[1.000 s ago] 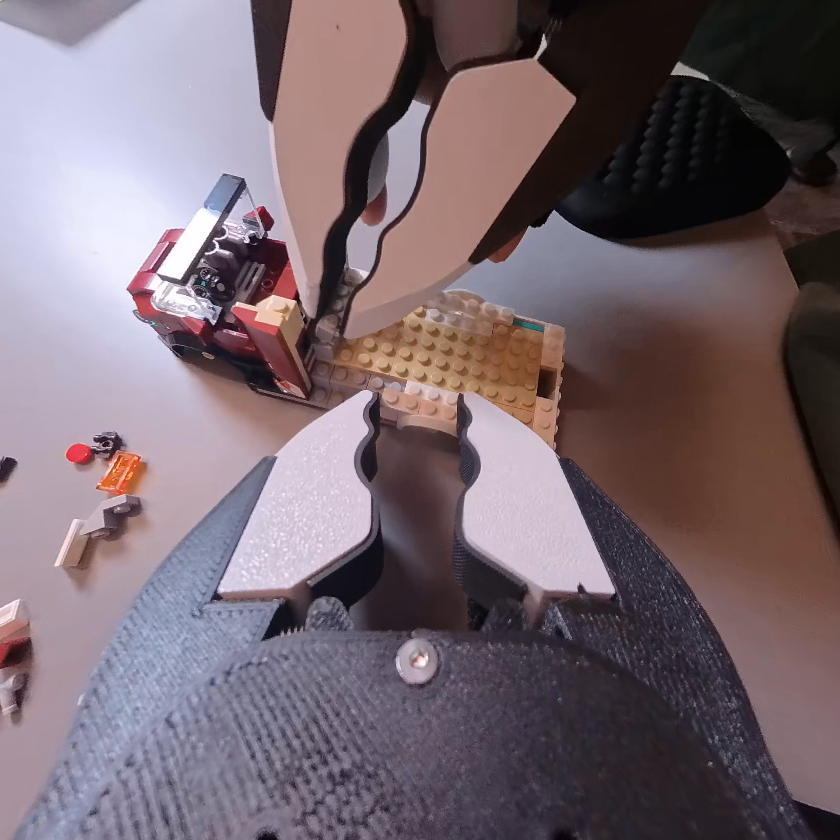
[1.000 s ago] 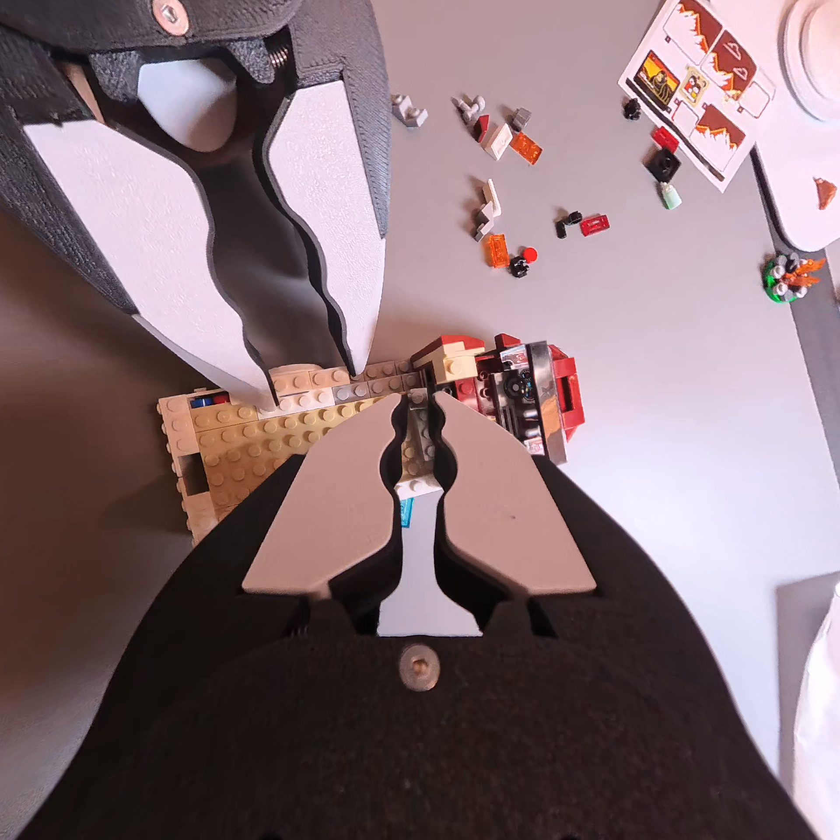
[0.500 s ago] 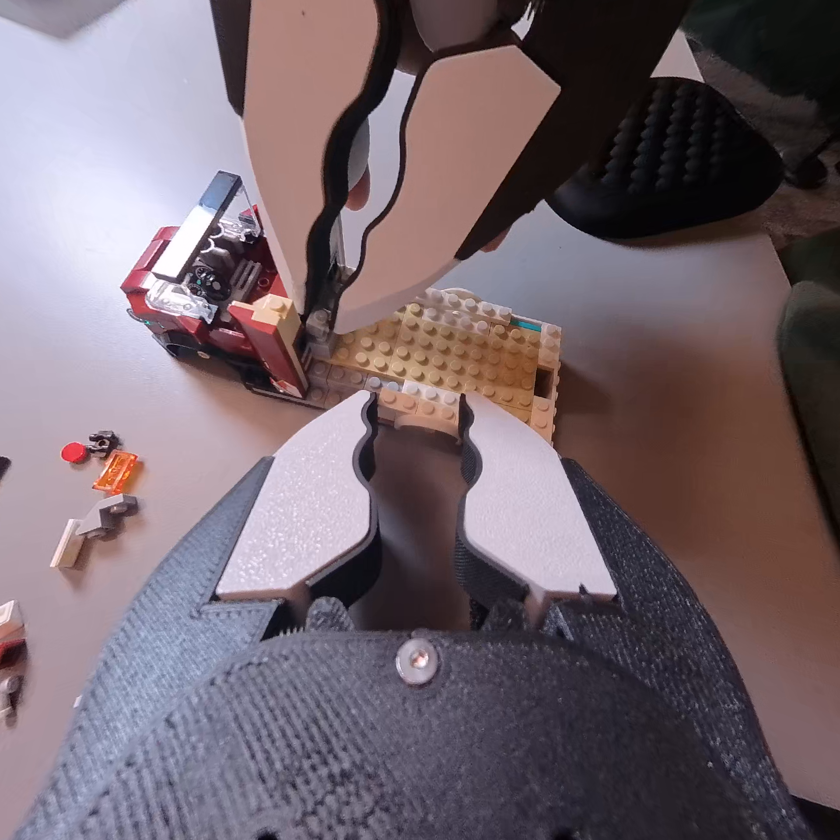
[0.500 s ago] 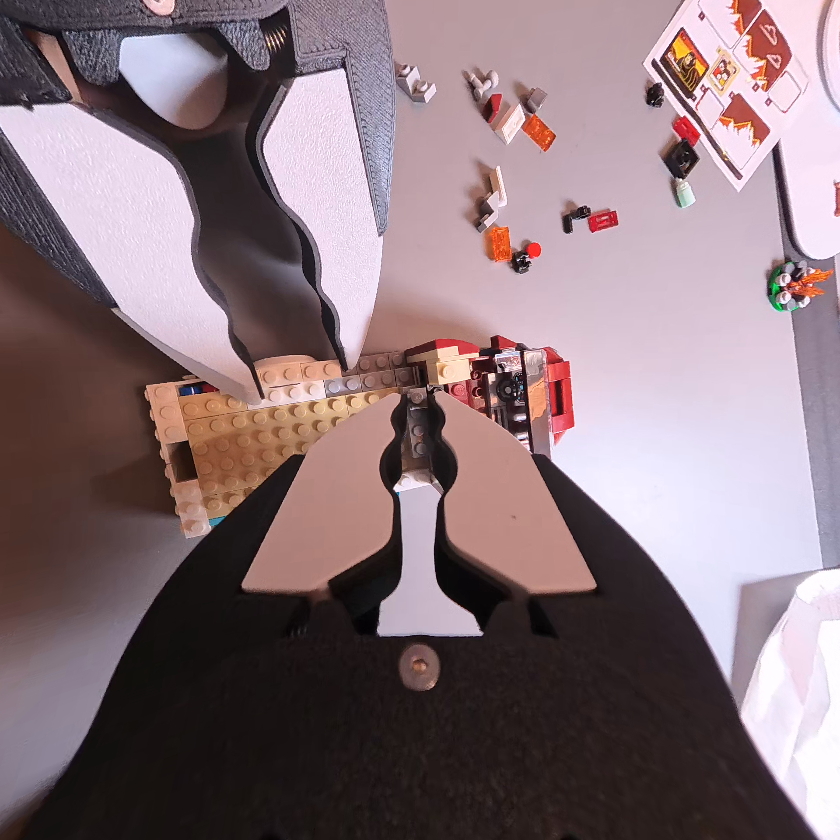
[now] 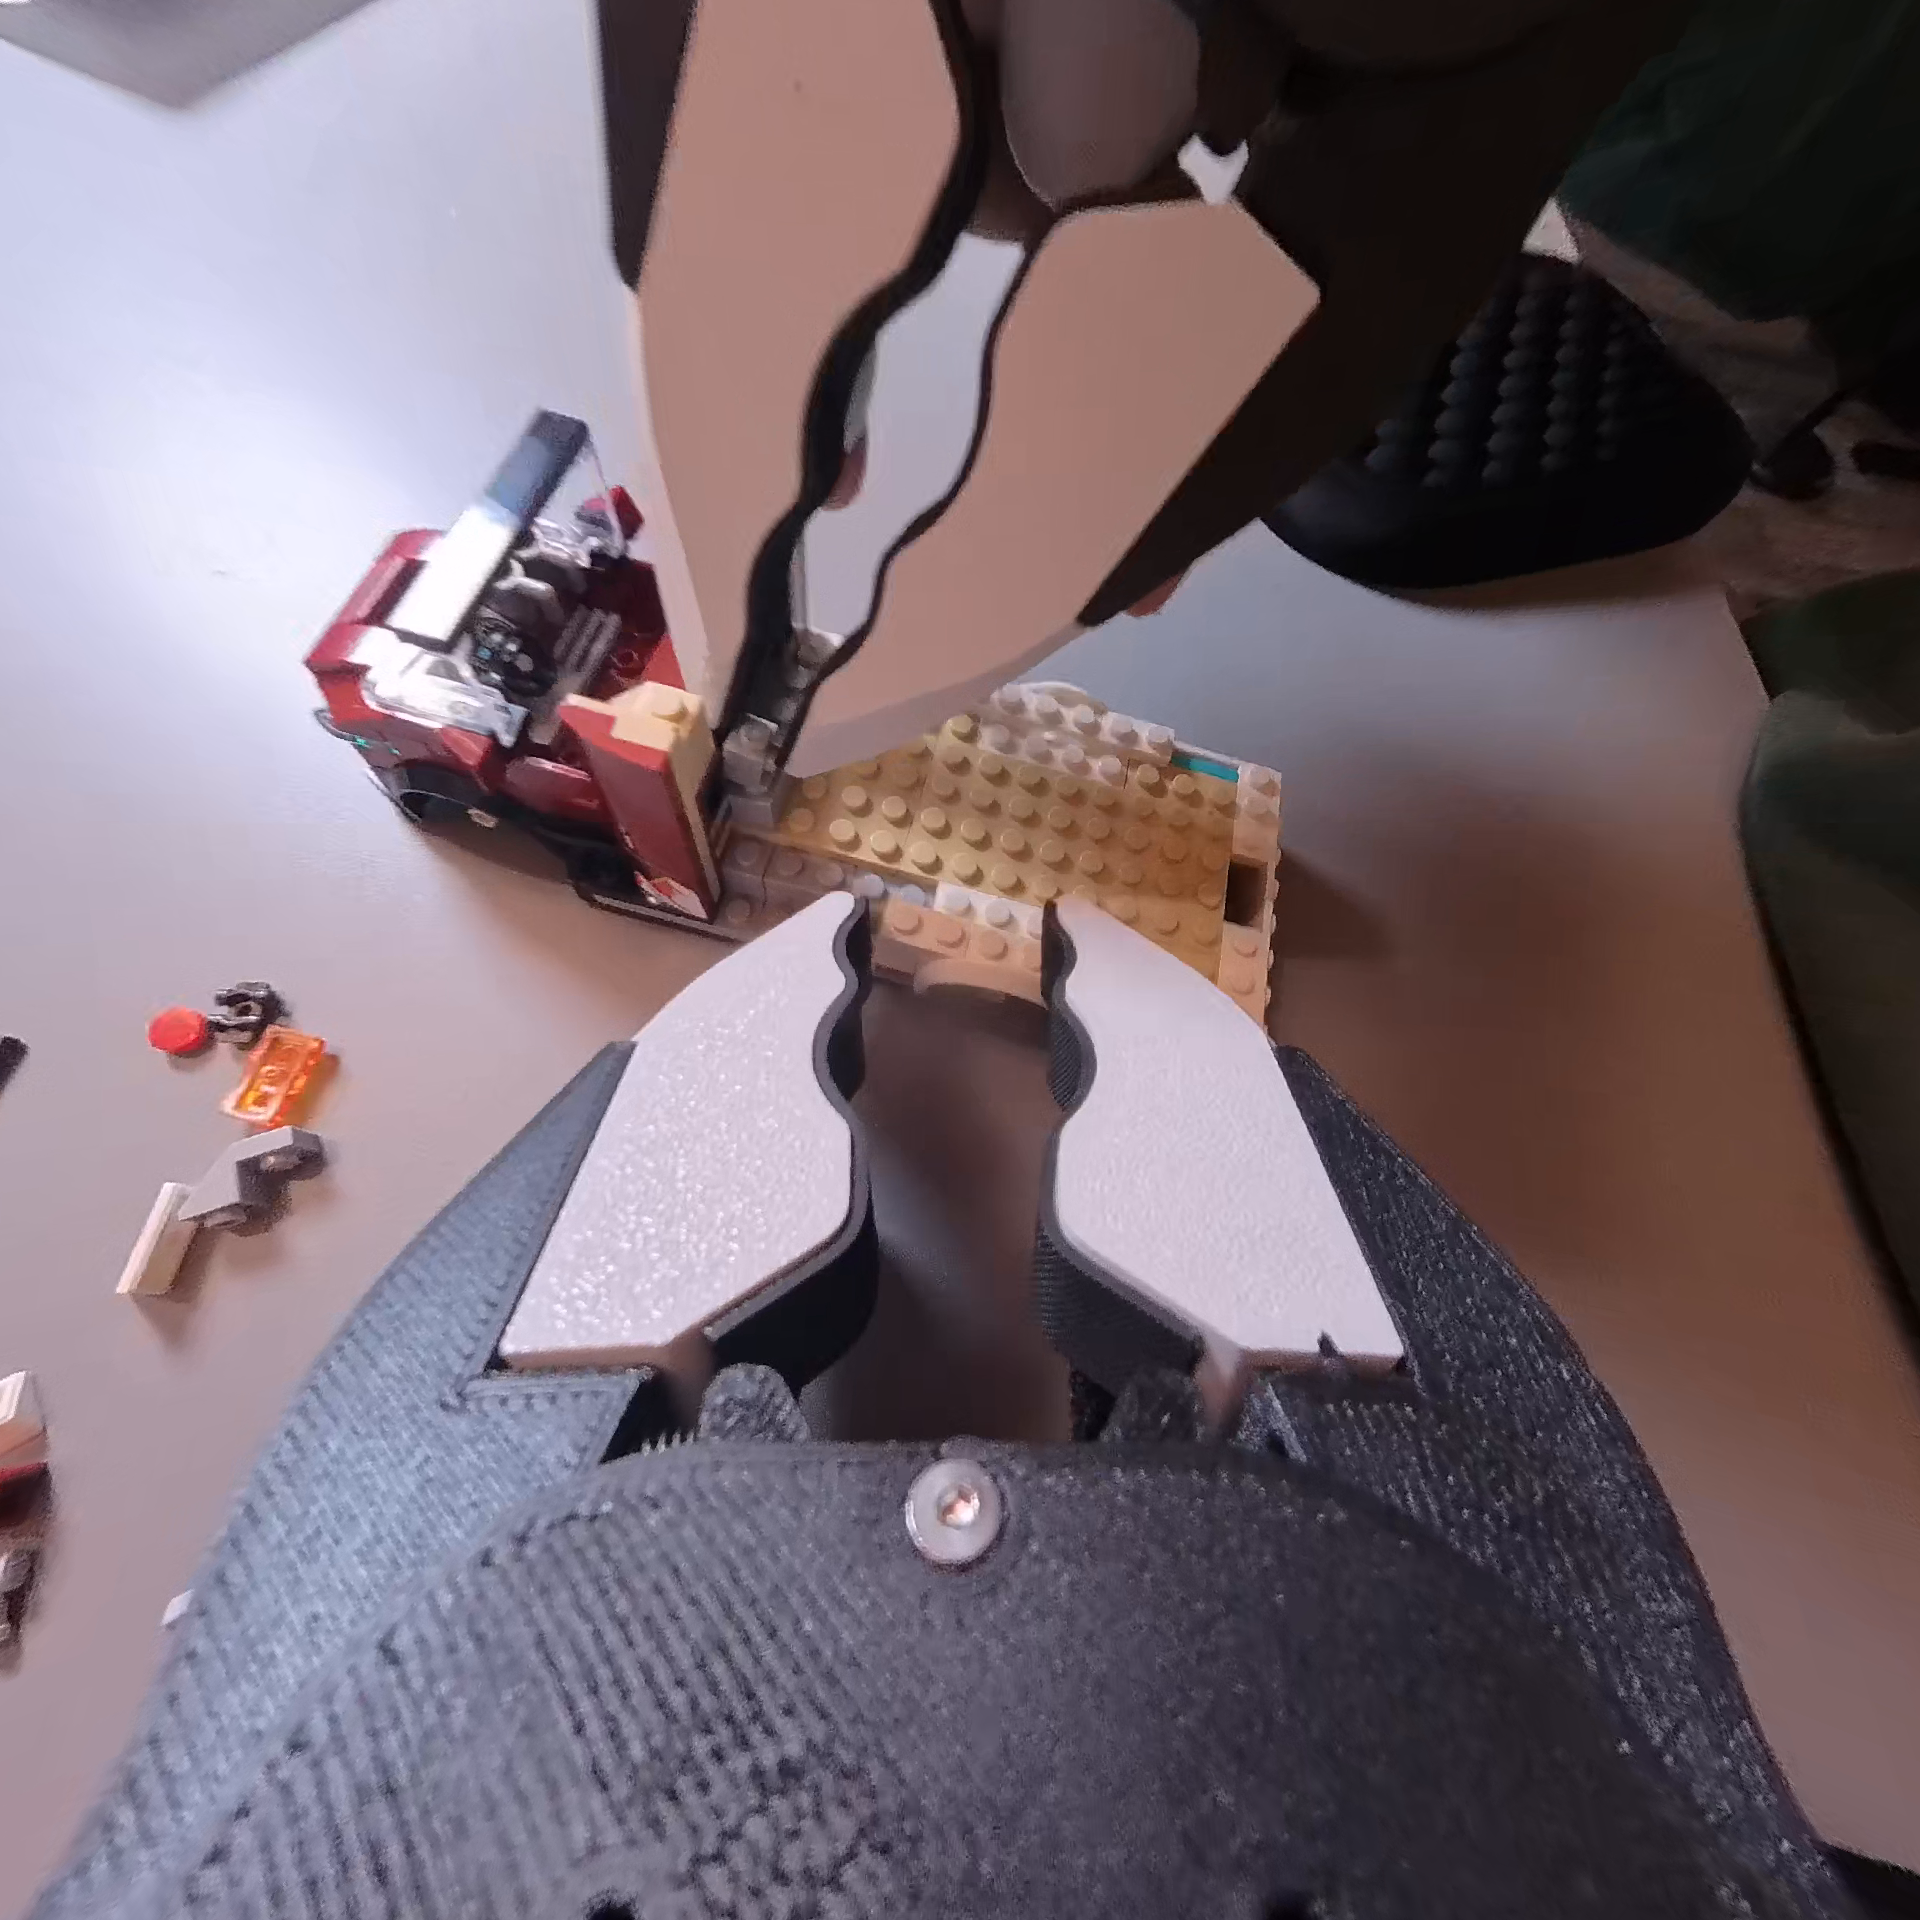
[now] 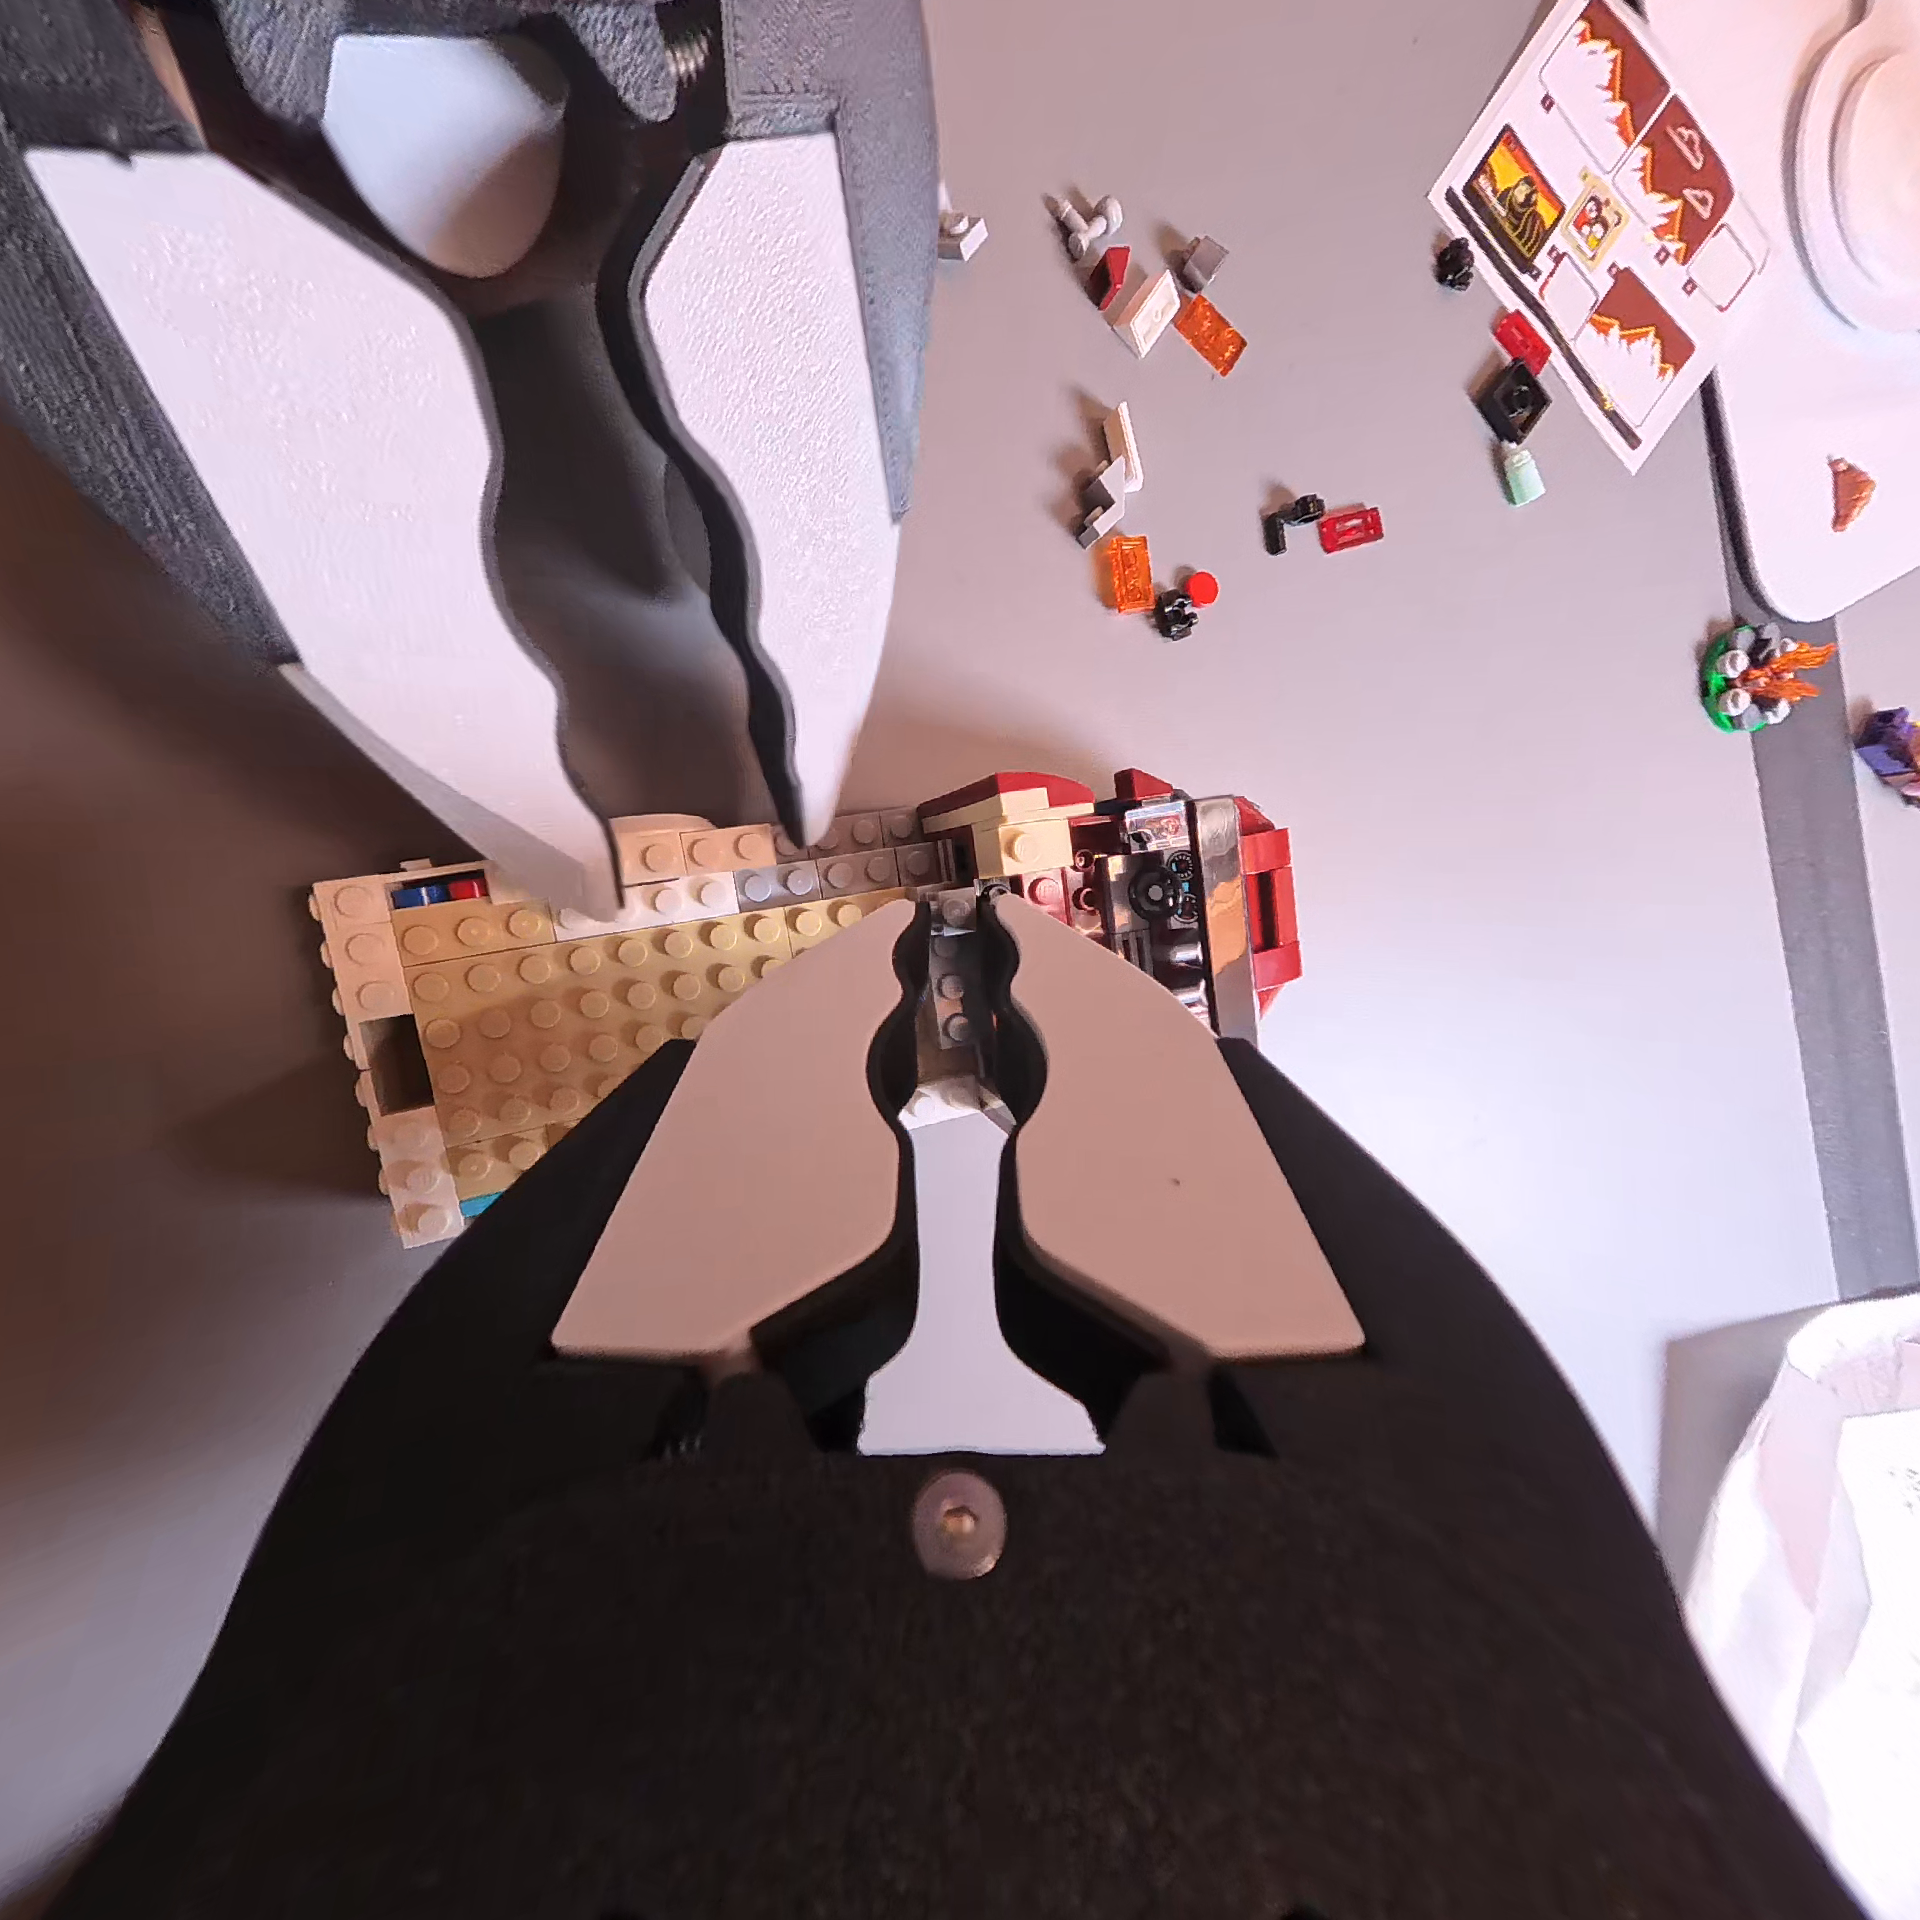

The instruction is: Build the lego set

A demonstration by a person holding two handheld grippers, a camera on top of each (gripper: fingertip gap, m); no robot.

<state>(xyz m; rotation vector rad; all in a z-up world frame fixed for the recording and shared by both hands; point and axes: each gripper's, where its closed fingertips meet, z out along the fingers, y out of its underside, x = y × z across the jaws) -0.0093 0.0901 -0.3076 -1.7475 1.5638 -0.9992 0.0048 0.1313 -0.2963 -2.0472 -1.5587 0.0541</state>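
Observation:
A tan studded Lego build [image 5: 1018, 821] joined to a dark red section [image 5: 499, 665] lies on the grey table; it also shows in the right wrist view [image 6: 561, 997]. My left gripper [image 5: 951, 920] is open, its tips resting on the build's near edge either side of a tan arch. It comes in from the top in the right wrist view [image 6: 707, 868]. My right gripper [image 6: 956, 914] is shut on a grey studded strip [image 6: 948, 997], held at the seam between the tan plate and the dark red section. In the left wrist view it comes down from above [image 5: 774, 764].
Loose small pieces lie on the table: a red round stud [image 5: 177, 1032], an orange tile [image 5: 275, 1075], a grey and white bracket [image 5: 229, 1195]. A sticker sheet [image 6: 1590, 218], a white tray [image 6: 1818, 520] and a green flame piece [image 6: 1756, 675] lie far right. A black chair [image 5: 1507, 436] stands beyond the table. My right tips are roughly 9 cm from the orange tile [image 5: 275, 1075]. It turns up in the right wrist view [image 6: 1127, 567] as well.
The right gripper has stayed shut on the grey strip at the seam and has tilted a little. The left gripper has kept its place on the build's edge.

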